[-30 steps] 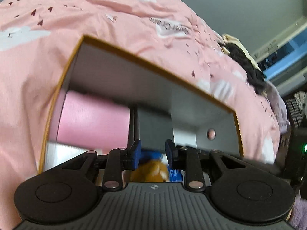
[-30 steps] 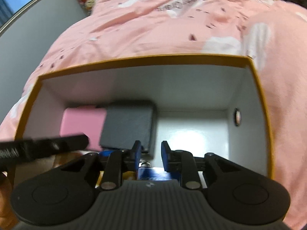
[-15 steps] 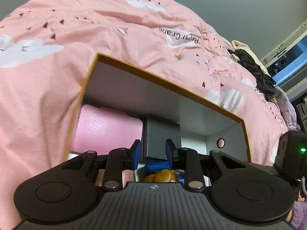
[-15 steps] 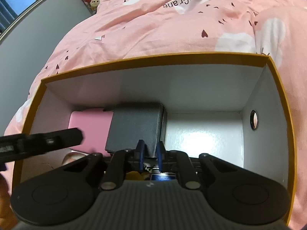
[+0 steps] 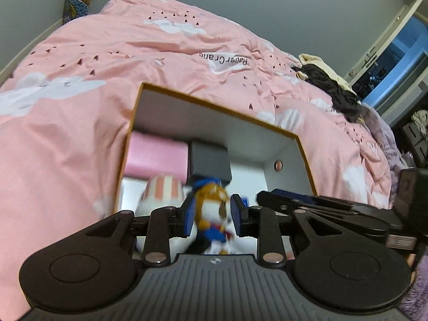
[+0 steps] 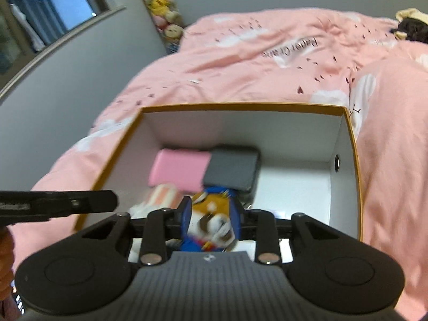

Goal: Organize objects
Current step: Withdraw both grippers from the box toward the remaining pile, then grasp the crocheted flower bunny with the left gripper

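In your left wrist view, the left gripper (image 5: 212,215) stands part open around the plush toy (image 5: 212,211) lying in the box (image 5: 302,147); you cannot tell if it grips. In your right wrist view, the right gripper (image 6: 210,220) is opening with the plush between its 2 pads; it looks soft and light, so take its body.

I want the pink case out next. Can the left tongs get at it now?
Probably yes: the pink case lies uncovered at the box's back, and the left tongs are open. The striped plush only sits in front.
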`<state>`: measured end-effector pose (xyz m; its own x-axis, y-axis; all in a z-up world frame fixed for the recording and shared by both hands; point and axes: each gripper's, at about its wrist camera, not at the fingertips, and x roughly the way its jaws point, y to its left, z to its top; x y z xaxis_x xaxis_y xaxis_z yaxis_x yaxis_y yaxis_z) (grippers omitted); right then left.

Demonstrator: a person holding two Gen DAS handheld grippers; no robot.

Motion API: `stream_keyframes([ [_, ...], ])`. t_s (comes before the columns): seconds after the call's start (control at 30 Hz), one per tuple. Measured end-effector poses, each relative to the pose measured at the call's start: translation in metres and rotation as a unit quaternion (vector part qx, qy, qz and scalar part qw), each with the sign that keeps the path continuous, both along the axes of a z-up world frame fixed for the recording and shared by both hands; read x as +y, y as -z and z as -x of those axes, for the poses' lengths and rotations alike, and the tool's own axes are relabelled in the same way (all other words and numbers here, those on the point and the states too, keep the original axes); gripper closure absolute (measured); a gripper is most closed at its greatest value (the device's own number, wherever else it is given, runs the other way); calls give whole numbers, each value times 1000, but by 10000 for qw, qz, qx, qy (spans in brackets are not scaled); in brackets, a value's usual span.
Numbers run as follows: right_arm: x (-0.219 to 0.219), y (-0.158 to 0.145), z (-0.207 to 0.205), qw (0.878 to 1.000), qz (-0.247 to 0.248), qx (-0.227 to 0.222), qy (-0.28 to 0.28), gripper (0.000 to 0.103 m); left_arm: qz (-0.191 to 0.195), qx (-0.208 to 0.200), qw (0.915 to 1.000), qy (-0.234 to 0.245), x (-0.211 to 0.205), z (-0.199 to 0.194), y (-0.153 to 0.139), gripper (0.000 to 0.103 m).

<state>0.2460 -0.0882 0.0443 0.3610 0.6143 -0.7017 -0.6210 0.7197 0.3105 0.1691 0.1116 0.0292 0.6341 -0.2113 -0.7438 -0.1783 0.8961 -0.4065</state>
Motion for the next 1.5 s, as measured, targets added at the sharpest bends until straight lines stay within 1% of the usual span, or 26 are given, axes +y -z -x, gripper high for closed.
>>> stream_keyframes([
  [0.1, -11, -4, 32, 9999, -56, -77, -102, 66, -90, 88, 9999, -46, -3, 26, 0, 72],
  [0.2, -22, 4, 61, 9999, -40, -62, -80, 62, -179, 185, 9997, -29, -8, 49, 5, 71],
  [0.23, -26, 6, 71, 9998, -56, -197, -30, 60, -172, 183, 9997, -9, -10, 56, 8, 71],
  [0.27, -28, 7, 83, 9994, 6, -343, -21, 60, -176, 200, 9996, -13, -12, 63, 11, 71],
  [0.37, -33, 17, 105, 9987, 255, -444, 0, 60, -276, 181, 9994, 34, -21, 83, 21, 70],
  [0.43, -35, 27, 116, 9988, 360, -311, -73, 60, -376, 223, 9990, 116, -28, 94, 28, 70],
  [0.5, -37, 39, 122, 9989, 434, -38, -145, 60, -595, 295, 9975, 254, -38, 101, 36, 69],
  [0.57, -40, 50, 128, 9984, 546, 63, -137, 60, -903, 347, 9943, 450, -50, 106, 43, 65],
  [0.6, -41, 54, 129, 9980, 612, 67, -109, 60, -1042, 343, 9924, 554, -57, 110, 46, 60],
  [0.63, -42, 57, 129, 9975, 693, 71, -67, 60, -1155, 297, 9907, 655, -63, 112, 48, 48],
  [0.67, -44, 60, 129, 9968, 800, 82, 3, 60, -1280, 201, 9886, 766, -69, 113, 50, 44],
  [0.73, -47, 67, 127, 9954, 939, 135, 145, 60, -1577, 33, 9830, 935, -80, 113, 54, 43],
  [0.8, -53, 68, 123, 9951, 929, 193, 280, 60, -1970, -95, 9736, 1152, -92, 111, 58, 43],
  [0.83, -55, 68, 122, 9951, 910, 193, 326, 59, -2148, -92, 9679, 1302, -99, 110, 60, 41],
  [0.9, -58, 63, 123, 9953, 870, 128, 407, 59, -2412, 37, 9571, 1607, -110, 105, 66, 38],
  [1.0, -59, 62, 123, 9955, 832, 80, 457, 57, -2700, 287, 9424, 1954, -124, 100, 78, 38],
  [1.1, -59, 67, 120, 9952, 854, 161, 451, 56, -3006, 564, 9270, 2173, -134, 95, 92, 37],
  [1.2, -56, 72, 118, 9947, 917, 229, 392, 56, -3243, 608, 9161, 2277, -144, 94, 100, 31],
  [1.3, -52, 74, 118, 9945, 968, 217, 346, 55, -3396, 758, 9067, 2385, -148, 88, 110, 29],
  [1.33, -51, 75, 118, 9943, 988, 215, 341, 55, -3426, 821, 9042, 2413, -149, 85, 114, 29],
  [1.37, -50, 76, 118, 9940, 1017, 215, 329, 55, -3400, 851, 9046, 2425, -148, 83, 117, 29],
  [1.43, -50, 77, 120, 9936, 1055, 218, 325, 55, -3266, 885, 9100, 2395, -145, 79, 119, 29],
  [1.5, -49, 78, 119, 9932, 1092, 224, 331, 55, -3100, 912, 9173, 2326, -140, 77, 122, 30],
])
